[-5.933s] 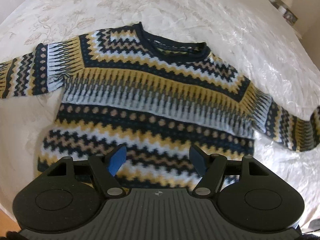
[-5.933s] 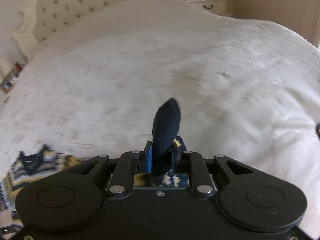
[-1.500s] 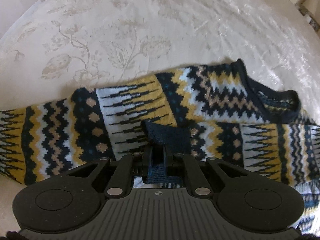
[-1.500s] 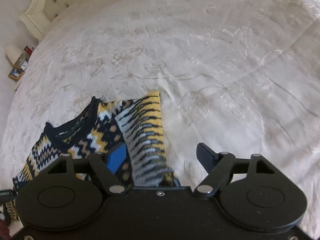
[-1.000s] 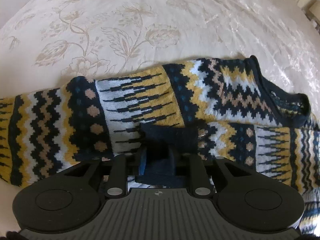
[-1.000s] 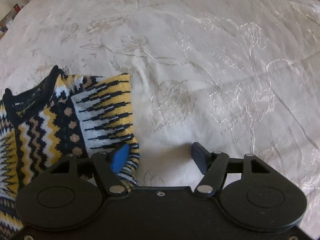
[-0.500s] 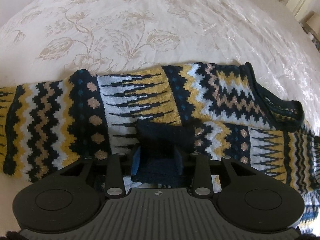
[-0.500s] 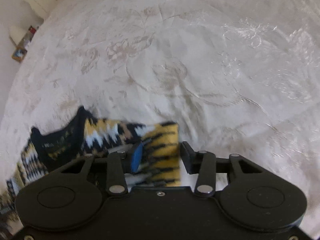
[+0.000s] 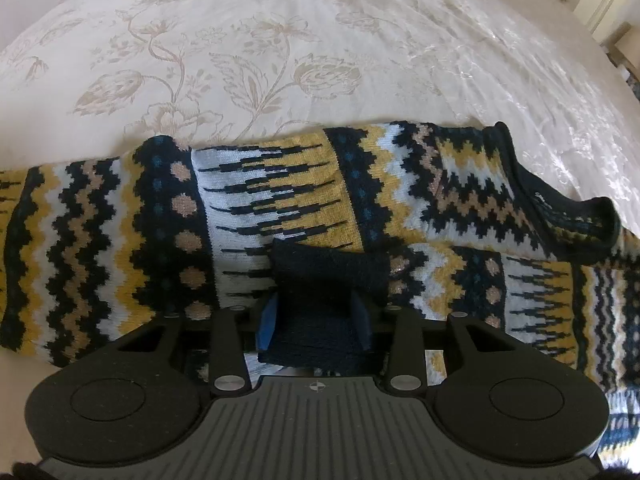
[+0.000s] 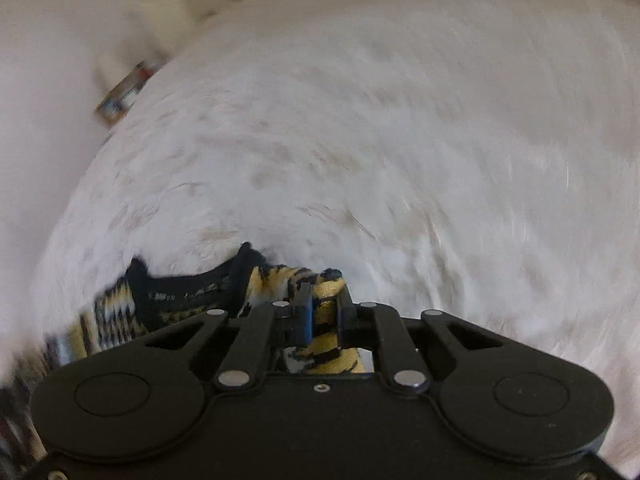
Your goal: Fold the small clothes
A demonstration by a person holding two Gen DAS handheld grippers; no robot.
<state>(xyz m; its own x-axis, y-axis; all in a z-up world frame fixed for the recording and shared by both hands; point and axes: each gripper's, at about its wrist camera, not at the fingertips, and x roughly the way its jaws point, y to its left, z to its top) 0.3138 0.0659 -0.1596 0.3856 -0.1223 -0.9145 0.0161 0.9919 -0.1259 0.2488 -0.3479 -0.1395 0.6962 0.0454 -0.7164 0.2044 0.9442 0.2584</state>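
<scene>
Sweater (image 9: 304, 196): one sleeve's navy cuff (image 9: 328, 268) lies across its body; further folds remain.
Left gripper (image 9: 316, 320): jaws just widening, loose around cuff.
Right gripper (image 10: 323, 314): jaws just closing, clamped on sweater's yellow edge.

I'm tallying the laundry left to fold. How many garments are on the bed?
1: a patterned sweater lies across the bedspread, its dark cuff between the left gripper's fingers, a yellow fold in the right gripper. Others may lie out of view.
</scene>
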